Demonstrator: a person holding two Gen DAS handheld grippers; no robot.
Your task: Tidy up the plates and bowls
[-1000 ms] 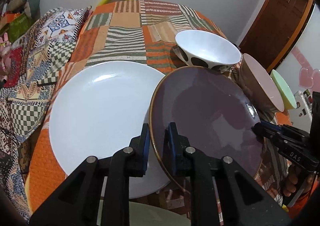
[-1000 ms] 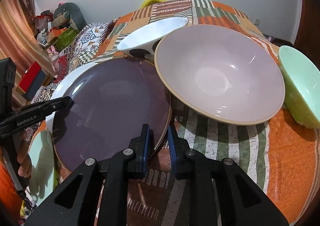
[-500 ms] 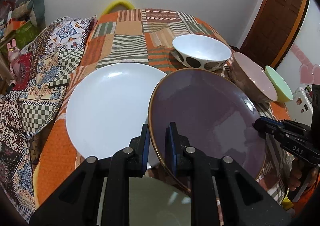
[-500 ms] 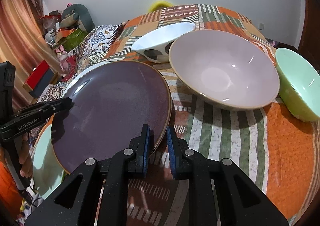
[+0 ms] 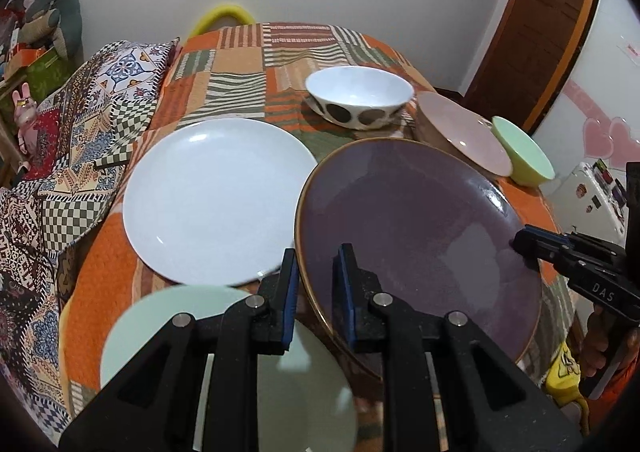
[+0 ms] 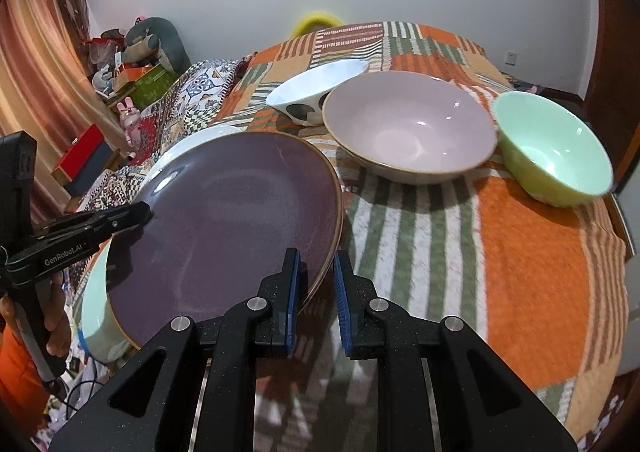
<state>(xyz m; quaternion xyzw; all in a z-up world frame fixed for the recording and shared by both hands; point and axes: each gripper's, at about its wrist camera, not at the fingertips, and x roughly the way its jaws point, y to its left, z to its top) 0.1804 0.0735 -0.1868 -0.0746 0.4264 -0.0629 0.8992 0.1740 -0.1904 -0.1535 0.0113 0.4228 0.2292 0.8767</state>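
A purple plate (image 5: 416, 228) with a tan rim is held in the air between both grippers. My left gripper (image 5: 317, 284) is shut on its left rim. My right gripper (image 6: 316, 284) is shut on its right rim; it also shows in the left wrist view (image 5: 520, 242). The plate also shows in the right wrist view (image 6: 236, 220), with the left gripper (image 6: 144, 212) at its far edge. A white plate (image 5: 216, 196) lies on the bedspread to the left. A pale green plate (image 5: 160, 336) lies below, at the near edge.
A white bowl with dark spots (image 5: 358, 100), a pink bowl (image 6: 408, 132) and a green bowl (image 6: 556, 148) stand in a row on the patchwork bedspread (image 6: 520, 252). Patterned cushions (image 5: 80, 124) lie left. A wooden door (image 5: 532, 28) is at the right.
Both grippers have lifted the purple plate up and back towards the near edge. It no longer overlaps the white plate, and the pale green plate has come into view underneath.
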